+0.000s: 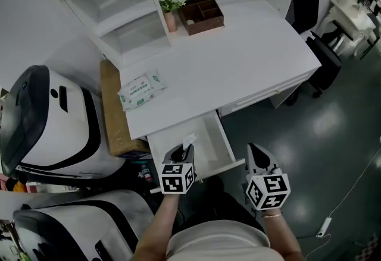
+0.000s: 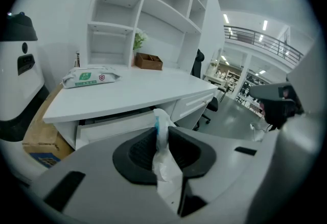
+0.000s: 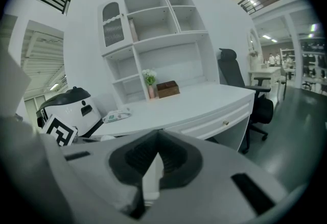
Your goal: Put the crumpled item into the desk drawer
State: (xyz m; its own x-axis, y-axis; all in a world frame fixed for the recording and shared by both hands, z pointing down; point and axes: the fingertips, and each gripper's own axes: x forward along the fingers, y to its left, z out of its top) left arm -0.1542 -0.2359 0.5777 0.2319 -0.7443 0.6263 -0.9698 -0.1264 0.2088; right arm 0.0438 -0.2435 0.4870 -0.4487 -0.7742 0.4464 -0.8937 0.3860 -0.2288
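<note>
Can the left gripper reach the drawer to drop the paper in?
Probably yes. The drawer is pulled open, and the left gripper, shut on the paper, hangs just above its front end. Nothing shows between them, and the right gripper is off to the side.

The desk [image 1: 238,57] looks smooth matt white, the crumpled item [image 2: 163,162] thin, perhaps plastic film, the box [image 1: 206,24] dark wood.
</note>
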